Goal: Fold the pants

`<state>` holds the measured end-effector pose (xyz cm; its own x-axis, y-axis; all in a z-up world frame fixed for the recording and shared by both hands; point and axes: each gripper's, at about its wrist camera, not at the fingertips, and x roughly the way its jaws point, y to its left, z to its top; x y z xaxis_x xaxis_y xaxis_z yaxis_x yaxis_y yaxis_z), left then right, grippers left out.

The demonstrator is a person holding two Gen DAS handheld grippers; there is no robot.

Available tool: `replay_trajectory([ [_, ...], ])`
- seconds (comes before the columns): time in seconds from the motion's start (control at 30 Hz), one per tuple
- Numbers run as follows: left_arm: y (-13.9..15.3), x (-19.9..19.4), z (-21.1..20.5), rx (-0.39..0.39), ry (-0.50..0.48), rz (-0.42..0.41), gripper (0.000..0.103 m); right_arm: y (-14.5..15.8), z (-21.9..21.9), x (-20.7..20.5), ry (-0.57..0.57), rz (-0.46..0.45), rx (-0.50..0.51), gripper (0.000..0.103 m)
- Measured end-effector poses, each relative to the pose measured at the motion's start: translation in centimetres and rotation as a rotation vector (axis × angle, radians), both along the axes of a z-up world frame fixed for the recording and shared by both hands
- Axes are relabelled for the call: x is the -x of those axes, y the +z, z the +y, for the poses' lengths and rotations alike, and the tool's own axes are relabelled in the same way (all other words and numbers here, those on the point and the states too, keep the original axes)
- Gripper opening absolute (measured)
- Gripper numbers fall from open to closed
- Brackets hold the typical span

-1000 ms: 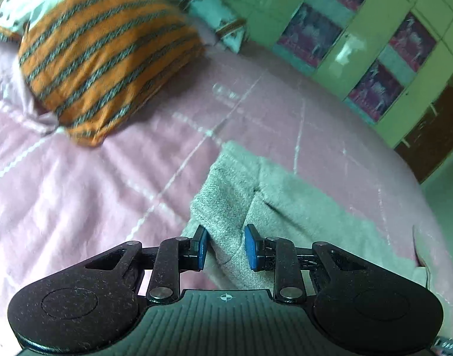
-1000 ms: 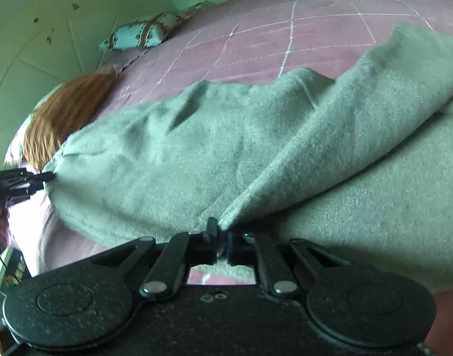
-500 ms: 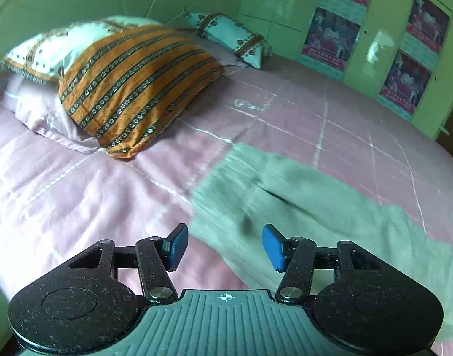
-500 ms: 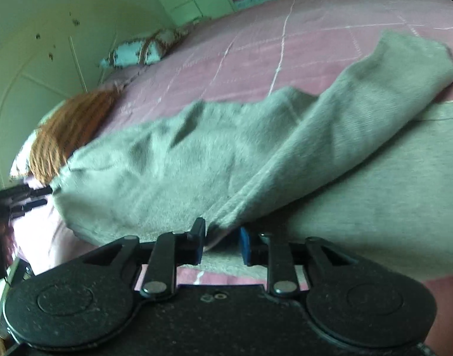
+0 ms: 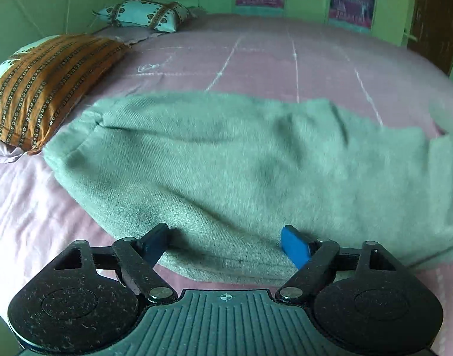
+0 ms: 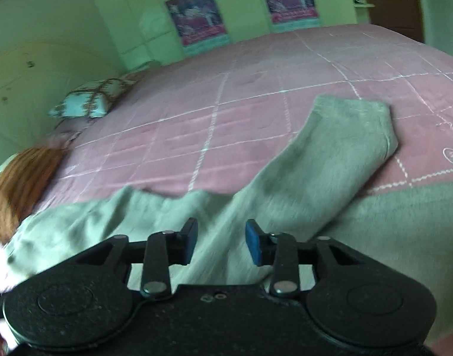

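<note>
Grey pants (image 5: 241, 160) now lie dropped across the near side of the pink bed (image 5: 285, 53), one leg (image 6: 345, 148) flopped diagonally over the rest. A second ago the right gripper (image 6: 222, 244) pinched an edge; it has let go, jaws apart. Left gripper (image 5: 226, 244) spread wider too, holding nothing. Looks like one fold is laid; regrasp next. Orange pillow (image 5: 45, 89) sits just beyond.

Fuzzy matt knit pants (image 5: 241, 160) on a quilted cloth bedspread (image 5: 271, 59).
</note>
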<state>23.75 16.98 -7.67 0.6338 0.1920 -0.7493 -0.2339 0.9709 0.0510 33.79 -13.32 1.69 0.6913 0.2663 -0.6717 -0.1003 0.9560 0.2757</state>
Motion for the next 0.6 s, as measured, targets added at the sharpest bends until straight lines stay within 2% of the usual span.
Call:
replay_trajectory([
  [0.1,-0.2,0.3,0.3,0.007,0.004,-0.013,0.083,-1.0,0.5,-2.2,-0.027,0.023,0.049,0.029],
  [0.17,-0.1,0.5,0.3,0.011,0.011,-0.019,0.084,-2.1,0.6,-3.5,-0.040,0.068,0.104,0.010],
  [0.2,0.0,0.6,0.3,0.010,0.012,-0.021,0.084,-2.4,0.0,-3.4,-0.042,0.083,0.098,0.000],
  [0.3,-0.1,0.8,-0.1,0.017,0.021,-0.034,0.084,-2.0,-1.0,-1.9,-0.060,0.030,0.081,0.000],
  [0.4,-0.6,0.2,0.2,0.019,0.024,-0.042,0.084,-0.6,-3.5,1.4,-0.084,-0.015,0.045,0.000],
  [0.5,-0.8,0.2,0.2,0.014,0.028,-0.048,0.084,-0.6,-6.2,5.0,-0.128,0.002,-0.019,0.000],
  [0.6,-0.8,0.4,0.2,0.019,0.033,-0.052,0.084,-2.7,-8.1,8.7,-0.170,0.043,-0.029,0.000],
])
